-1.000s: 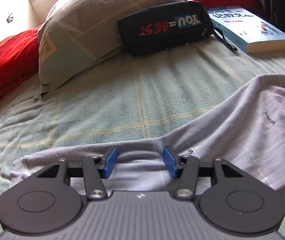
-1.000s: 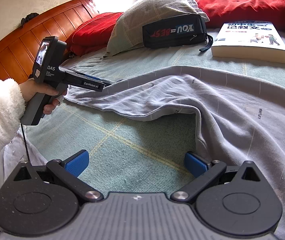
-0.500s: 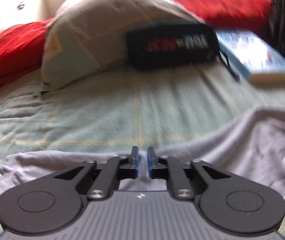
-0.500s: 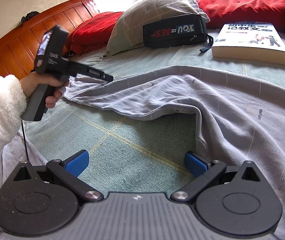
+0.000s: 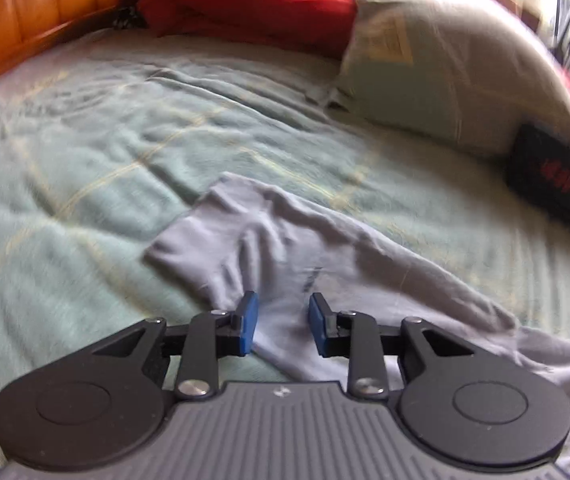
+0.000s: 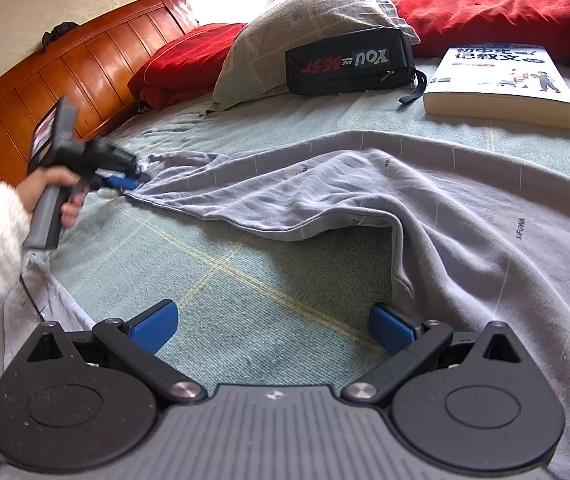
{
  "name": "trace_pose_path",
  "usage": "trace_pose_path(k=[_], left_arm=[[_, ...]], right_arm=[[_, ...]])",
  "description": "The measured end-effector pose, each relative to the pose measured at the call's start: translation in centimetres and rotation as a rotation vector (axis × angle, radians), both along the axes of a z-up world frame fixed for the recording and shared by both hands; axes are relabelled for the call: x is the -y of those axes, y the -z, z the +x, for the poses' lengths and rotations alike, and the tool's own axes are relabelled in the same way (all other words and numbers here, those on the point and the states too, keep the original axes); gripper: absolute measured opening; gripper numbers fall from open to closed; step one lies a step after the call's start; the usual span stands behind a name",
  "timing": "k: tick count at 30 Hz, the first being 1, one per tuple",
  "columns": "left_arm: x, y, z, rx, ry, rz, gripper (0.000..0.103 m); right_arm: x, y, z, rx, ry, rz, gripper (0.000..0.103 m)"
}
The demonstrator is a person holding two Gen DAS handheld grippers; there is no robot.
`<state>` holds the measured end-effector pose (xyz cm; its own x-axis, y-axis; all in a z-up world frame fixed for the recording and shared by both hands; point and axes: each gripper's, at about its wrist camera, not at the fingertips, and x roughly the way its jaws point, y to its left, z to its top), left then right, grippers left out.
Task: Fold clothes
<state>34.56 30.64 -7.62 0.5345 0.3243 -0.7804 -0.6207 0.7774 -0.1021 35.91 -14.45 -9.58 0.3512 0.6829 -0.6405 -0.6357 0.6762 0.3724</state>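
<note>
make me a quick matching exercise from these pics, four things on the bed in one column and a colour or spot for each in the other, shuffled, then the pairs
Things:
1. garment
2. book
3. pouch
4. blanket

Descriptions:
A. red, bunched along the far edge of the bed
B. black, leaning against the pillow
C. grey, spread over the green bedcover
D. lying flat, to the right of the pouch

Pairs: 1-C, 2-D, 3-B, 4-A
</note>
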Motion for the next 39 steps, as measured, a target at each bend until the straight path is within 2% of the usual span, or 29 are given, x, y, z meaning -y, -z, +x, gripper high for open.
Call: trace_pose_path(k=[3,5,7,9,12,15,17,18,23,29,32,33,36,39], left_arm=[[-0.3,-0.5,-1.4,0.040,-0.012,-0.001,0.030],[-0.4,-1.0,-1.7,0.048,-0.047,0.012,0.035],[-1.0,-1.3,-2.4,0.086,-0.124,-0.012,0.053],[-2.1,-0.7,-3.2,0.125,-0.196,-0.106,0.059],[-3.1,0.4,-3.9,0.164,-0.266,-0.200,0.060],[-3.0,0.5,-3.0,0.196,-0.276,-0.181,0.056],[-2.9,0.5,-1.7,0.184,-0.266,-0.141,0.031],[-2.9,0.5,-1.2,0.163,-0.268,-0.124,0.006],[-1.9,-1.7,-2.0,0.170,-0.233,-0.057,0.006],[-3.0,-3.8,-5.2,0.149,-0.243,-0.070,0.006],[-3.6,-2.9,-5.7,0.088,-0.221,-0.110,0.011],[-3.5,-2.8,-5.9,0.069,-0.221,-0.096,0.015],[-2.8,-2.7,-6.4,0.017,-0.216,-0.047,0.017],[-0.6,-4.1,-5.7,-0.003,-0.162,0.084,0.019]], right_arm=[[0.0,0.0,0.0,0.001,0.001,-0.001,0.103],[-0.1,0.0,-0.1,0.004,0.001,-0.004,0.103],[-0.1,0.0,-0.1,0.006,0.000,-0.006,0.103],[-0.1,0.0,0.0,0.005,0.001,-0.005,0.103],[0.0,0.1,0.0,0.003,0.002,0.000,0.103],[-0.1,0.1,0.0,0.006,0.003,-0.001,0.103],[-0.1,0.1,0.0,0.009,0.002,-0.003,0.103],[-0.1,0.1,0.0,0.010,0.002,-0.004,0.103],[0.0,0.1,0.1,0.005,0.003,0.005,0.103],[-0.1,0.0,0.0,0.011,0.003,-0.004,0.103],[-0.2,0.0,-0.1,0.014,0.002,-0.008,0.103],[-0.2,0.0,-0.1,0.015,0.002,-0.009,0.103],[-0.2,0.1,0.0,0.014,0.002,-0.008,0.103],[-0.3,0.1,0.0,0.014,0.003,-0.008,0.103]])
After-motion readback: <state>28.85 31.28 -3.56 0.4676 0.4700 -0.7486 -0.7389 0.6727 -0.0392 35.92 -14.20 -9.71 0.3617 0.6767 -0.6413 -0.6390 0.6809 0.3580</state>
